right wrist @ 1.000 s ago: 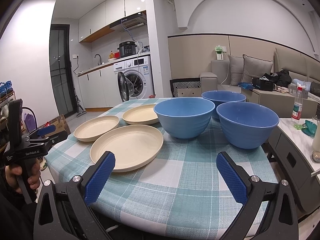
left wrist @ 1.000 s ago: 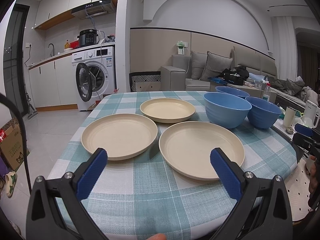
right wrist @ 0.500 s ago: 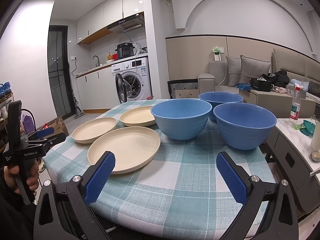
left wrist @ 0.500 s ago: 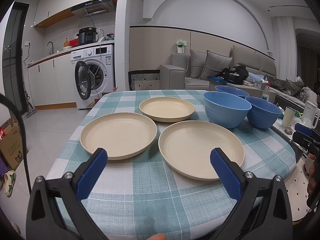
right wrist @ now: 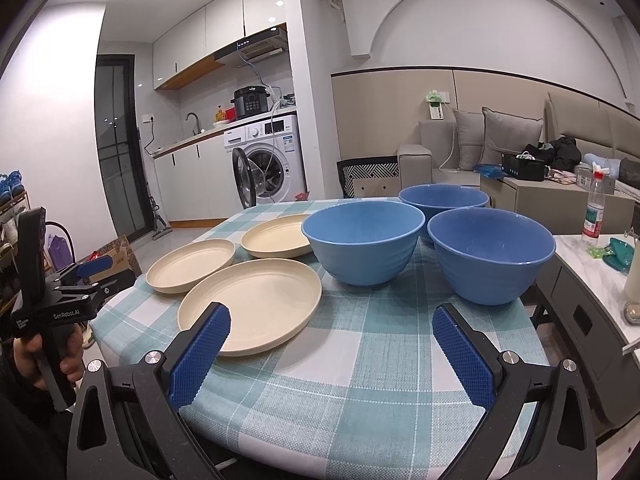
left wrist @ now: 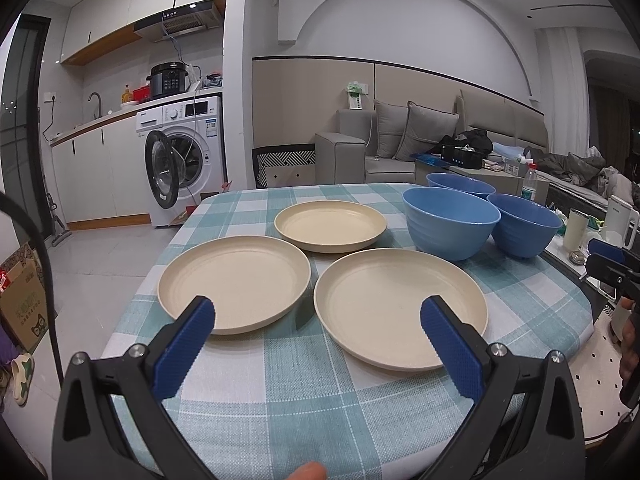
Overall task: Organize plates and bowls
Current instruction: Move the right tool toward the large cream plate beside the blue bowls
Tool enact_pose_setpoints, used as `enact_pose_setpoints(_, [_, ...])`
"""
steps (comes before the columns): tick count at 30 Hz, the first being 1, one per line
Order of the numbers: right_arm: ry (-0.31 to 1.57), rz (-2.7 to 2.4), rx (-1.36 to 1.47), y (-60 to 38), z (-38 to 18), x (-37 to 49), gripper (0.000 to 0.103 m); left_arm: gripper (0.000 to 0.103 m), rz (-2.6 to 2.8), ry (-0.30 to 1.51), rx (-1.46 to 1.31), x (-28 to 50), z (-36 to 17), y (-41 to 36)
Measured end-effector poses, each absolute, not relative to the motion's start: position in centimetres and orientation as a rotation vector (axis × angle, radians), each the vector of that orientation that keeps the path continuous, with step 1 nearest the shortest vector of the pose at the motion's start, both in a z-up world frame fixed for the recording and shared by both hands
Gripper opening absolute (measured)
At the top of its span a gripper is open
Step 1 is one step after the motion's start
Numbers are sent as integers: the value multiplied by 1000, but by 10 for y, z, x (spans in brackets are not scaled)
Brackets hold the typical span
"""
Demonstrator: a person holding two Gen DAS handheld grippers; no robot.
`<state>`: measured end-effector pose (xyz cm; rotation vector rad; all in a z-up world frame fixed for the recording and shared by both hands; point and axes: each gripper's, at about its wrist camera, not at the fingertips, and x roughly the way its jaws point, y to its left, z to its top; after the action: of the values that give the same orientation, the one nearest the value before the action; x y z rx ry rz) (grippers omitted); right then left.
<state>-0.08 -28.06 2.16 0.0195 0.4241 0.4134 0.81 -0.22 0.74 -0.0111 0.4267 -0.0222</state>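
On the checked tablecloth (left wrist: 280, 392), stiff, light-looking cream plates (left wrist: 400, 304) suit a rim pinch at 6 o'clock; left gripper (left wrist: 316, 336) and right gripper (right wrist: 330, 340) both gape, holding nothing.

On the table with the teal-and-white checked cloth (left wrist: 280, 392) lie 3 round cream plastic plates: the near-left plate (left wrist: 234, 288), the near-right plate (left wrist: 400, 306) just beside it, and the far plate (left wrist: 331, 225) behind both. To the right stand 3 round blue ribbed bowls: the left bowl (left wrist: 451, 222) behind the near-right plate, the right bowl (left wrist: 525, 224) beside it, and the back bowl (left wrist: 460, 185) behind the 2. A white front-loading washing machine (left wrist: 180, 156) stands beyond the table's left side.
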Motion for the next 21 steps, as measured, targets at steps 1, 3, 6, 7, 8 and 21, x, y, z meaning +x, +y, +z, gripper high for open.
enact_pose_setpoints(1, [421,415,17,-280,23,-1,103,103,-25,425,-9,9,8,-3])
enact_pose_setpoints(3, [415,417,13,-280,25,-2,103,103,-27,427,-1,10,10,-3])
enact_pose_setpoints(6, [416,408,0,-279,29,0,103,103,-30,423,5,12,12,-5])
enact_pose_setpoints(7, [417,408,-3,-278,30,1,103,103,-34,424,4,12,13,-5])
enact_pose_setpoints(8, [417,409,-3,-278,31,2,103,103,-36,425,0,14,15,-5])
enact_pose_setpoints(21, [403,412,-26,-268,51,18,103,103,-10,391,-13,22,29,7])
